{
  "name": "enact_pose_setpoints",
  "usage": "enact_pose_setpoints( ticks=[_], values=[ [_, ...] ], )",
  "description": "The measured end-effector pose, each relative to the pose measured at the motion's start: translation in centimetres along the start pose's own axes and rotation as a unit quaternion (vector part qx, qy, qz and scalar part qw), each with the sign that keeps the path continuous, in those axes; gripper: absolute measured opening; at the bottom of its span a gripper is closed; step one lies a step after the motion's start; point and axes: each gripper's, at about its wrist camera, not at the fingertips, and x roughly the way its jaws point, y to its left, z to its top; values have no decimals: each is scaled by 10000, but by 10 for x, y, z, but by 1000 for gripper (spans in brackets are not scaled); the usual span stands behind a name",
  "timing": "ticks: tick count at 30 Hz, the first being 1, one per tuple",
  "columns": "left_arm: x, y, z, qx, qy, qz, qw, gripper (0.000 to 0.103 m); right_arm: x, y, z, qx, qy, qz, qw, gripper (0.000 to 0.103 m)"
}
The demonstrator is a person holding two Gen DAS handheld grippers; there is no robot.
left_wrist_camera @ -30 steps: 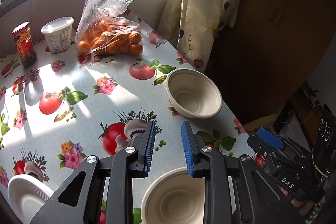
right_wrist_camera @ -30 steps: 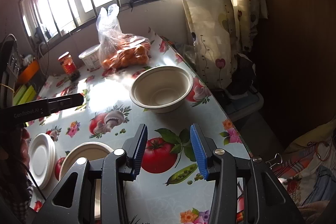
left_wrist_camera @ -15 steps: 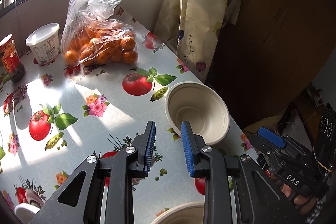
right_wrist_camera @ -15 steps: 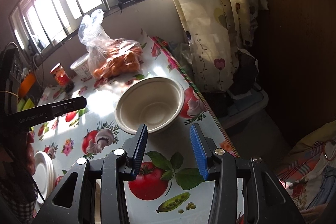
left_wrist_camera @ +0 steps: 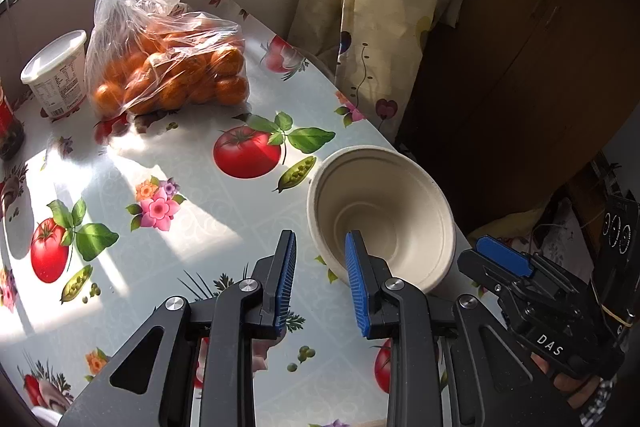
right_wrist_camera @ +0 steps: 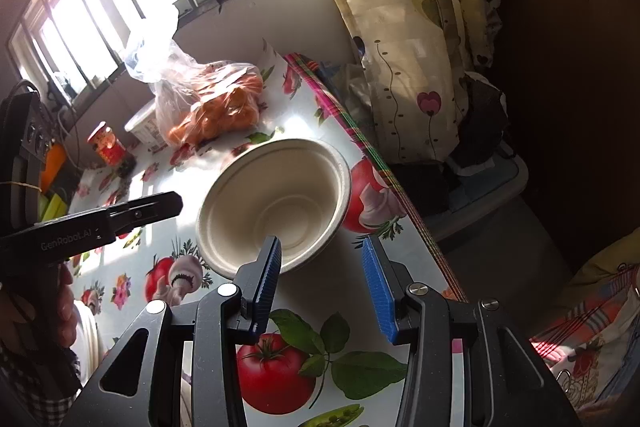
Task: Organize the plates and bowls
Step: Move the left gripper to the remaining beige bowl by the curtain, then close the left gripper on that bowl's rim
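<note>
Left tongs (left_wrist_camera: 320,281): blue-padded jaws parted with a narrow gap, gripping nothing; the near rim of the bowl shows between the pads, one pad over the bowl's inside, the other outside over the cloth. Whether either pad touches the rim I cannot tell.
Right tongs (right_wrist_camera: 326,281): jaws spread wide, holding nothing; the left pad hangs over the near rim of the bowl, the right pad over bare cloth just to the bowl's right.
Bowl (left_wrist_camera: 384,211): beige, upright, nothing in it, standing on the tabletop close to the edge on the curtain side; both pairs of tongs come at it from its near side.
Plates (right_wrist_camera: 86,339): a white stack, mostly hidden, well to the near left of the bowl behind the hand holding the left tongs.
Tabletop (left_wrist_camera: 192,195): covered in a glossy cloth printed with tomatoes, flowers, peas and mushrooms; sunlight falls in patches left of the bowl.
Bag of oranges (left_wrist_camera: 168,67): clear plastic, knotted top, beyond the bowl toward the window wall.
White tub (left_wrist_camera: 56,75): lidded, just left of the bag, farther from the bowl.
Red jar (right_wrist_camera: 106,145): left of the tub, farthest from the bowl.
Curtain (left_wrist_camera: 368,7): cream with heart print, hanging past the tabletop edge behind the bowl.
</note>
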Motion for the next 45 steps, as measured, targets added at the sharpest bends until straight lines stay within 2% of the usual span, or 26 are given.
enact_pose_setpoints(
  ticks=[8,13,25,35,45],
  values=[
    [8,2,1,-73,62,-45,9999,27,11,0,1,-24,64,19,10000,41],
    [13,4,1,-163,168,-85,9997,27,15,-2,2,52,69,30,10000,31],
    [16,5,1,-214,111,-55,9997,26,20,-5,2,100,105,49,9999,22],
    [20,0,1,-144,129,-54,9998,25,22,-3,2,103,118,61,9999,21],
    [23,-3,0,-48,125,146,9998,12,22,-3,2,108,113,79,9998,20]
  ],
)
